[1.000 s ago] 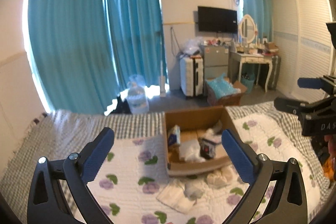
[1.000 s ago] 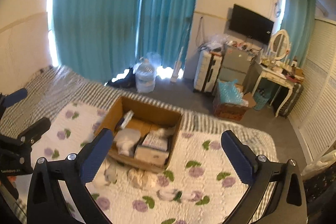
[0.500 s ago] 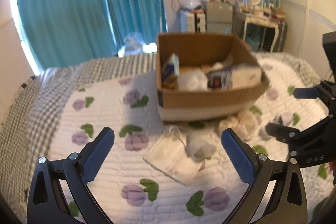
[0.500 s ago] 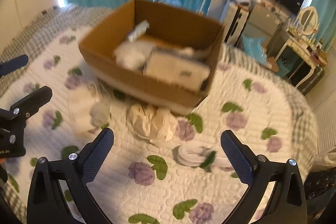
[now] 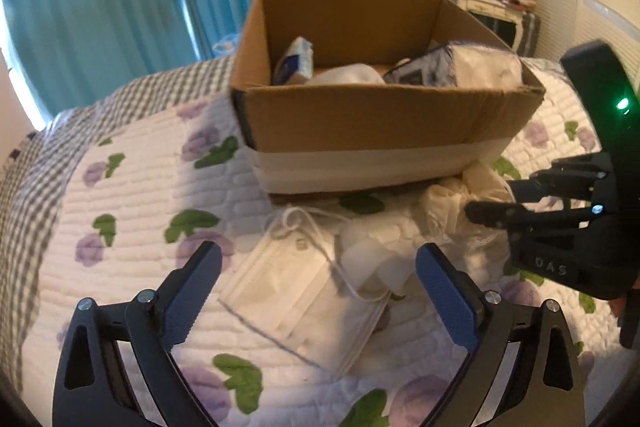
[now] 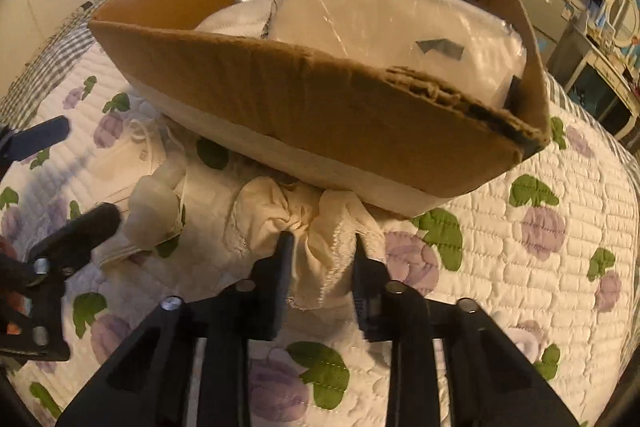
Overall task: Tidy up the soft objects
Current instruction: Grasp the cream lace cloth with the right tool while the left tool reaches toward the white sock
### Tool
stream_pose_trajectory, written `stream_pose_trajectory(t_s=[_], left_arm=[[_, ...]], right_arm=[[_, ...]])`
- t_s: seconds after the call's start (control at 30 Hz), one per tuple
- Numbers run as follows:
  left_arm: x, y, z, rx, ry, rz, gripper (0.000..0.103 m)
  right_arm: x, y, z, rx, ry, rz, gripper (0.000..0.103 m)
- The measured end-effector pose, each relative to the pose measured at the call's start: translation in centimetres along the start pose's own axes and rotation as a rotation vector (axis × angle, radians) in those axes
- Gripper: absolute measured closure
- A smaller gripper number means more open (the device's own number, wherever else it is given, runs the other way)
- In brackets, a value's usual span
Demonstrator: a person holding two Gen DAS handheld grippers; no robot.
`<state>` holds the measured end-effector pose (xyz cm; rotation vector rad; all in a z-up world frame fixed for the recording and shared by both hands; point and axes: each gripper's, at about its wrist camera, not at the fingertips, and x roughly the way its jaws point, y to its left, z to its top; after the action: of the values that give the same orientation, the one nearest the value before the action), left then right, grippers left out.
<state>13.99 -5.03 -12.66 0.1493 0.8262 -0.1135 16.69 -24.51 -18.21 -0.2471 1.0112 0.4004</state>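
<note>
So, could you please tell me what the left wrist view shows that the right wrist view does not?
Only the left wrist view: the left gripper, its jaws closing over a flat pack of face masks, not yet touching, and the box's blue-and-white packet.

Only the right wrist view: the right gripper shut on a cream cloth bundle.

Both: the cardboard box on the floral quilt.

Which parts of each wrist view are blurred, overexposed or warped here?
Left wrist view: the brown cardboard box and white face masks look soft; daylight blows out beside the teal curtains.
Right wrist view: strong fisheye bulges the box rim; the cream cloth bundle reads clearly; the window is overexposed.
</note>
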Motion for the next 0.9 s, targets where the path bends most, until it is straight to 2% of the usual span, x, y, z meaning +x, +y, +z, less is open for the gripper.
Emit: stream_pose_trajectory(t_s=[0.03,0.07,0.1,0.17,0.37,0.4,0.47,0.5,0.57,0.63,0.77,0.9], left_arm=[[0.4,-0.3,-0.1,0.013,0.006,-0.007,0.009],[0.7,-0.6,-0.2,0.024,0.012,-0.012,0.018],[0.9,-0.8,-0.3,0.031,0.016,-0.016,0.022],[1.5,-1.2,-0.6,0.045,0.034,-0.044,0.025],[1.5,-2.6,-0.9,0.084,0.049,-0.11,0.064],[1.4,-2.9,-1.0,0.093,0.051,-0.117,0.065],[1.0,-3.3,-1.0,0.112,0.048,-0.112,0.073],[1.0,-3.4,-1.0,0.117,0.051,-0.107,0.088],[0.8,-3.2,-1.0,0.114,0.067,-0.103,0.09],[0.6,-2.6,-0.9,0.092,0.074,-0.115,0.103],[-0.2,-2.0,-0.9,0.083,0.09,-0.109,0.103],[-1.5,-1.7,-0.8,0.077,0.073,-0.111,0.103]], right_arm=[[-0.3,-0.2,-0.1,-0.004,-0.011,-0.004,0.081],[-0.6,-0.4,-0.3,-0.006,-0.017,-0.009,0.082],[-1.0,-0.5,-0.3,-0.01,-0.026,-0.016,0.082],[-1.6,-0.6,-0.5,-0.015,-0.037,-0.028,0.082],[-2.3,-0.2,-0.6,-0.028,-0.046,-0.039,0.081],[-2.3,-0.2,-0.6,-0.026,-0.045,-0.036,0.081],[-2.5,0.0,-0.6,-0.022,-0.048,-0.035,0.081],[-2.6,0.0,-0.6,-0.019,-0.05,-0.035,0.081],[-3.0,0.1,-0.7,-0.012,-0.056,-0.033,0.081],[-3.2,0.2,-0.8,-0.008,-0.061,-0.034,0.081],[-4.5,0.3,-1.1,-0.006,-0.074,-0.035,0.081],[-6.1,0.8,-1.5,-0.011,-0.086,-0.046,0.081]])
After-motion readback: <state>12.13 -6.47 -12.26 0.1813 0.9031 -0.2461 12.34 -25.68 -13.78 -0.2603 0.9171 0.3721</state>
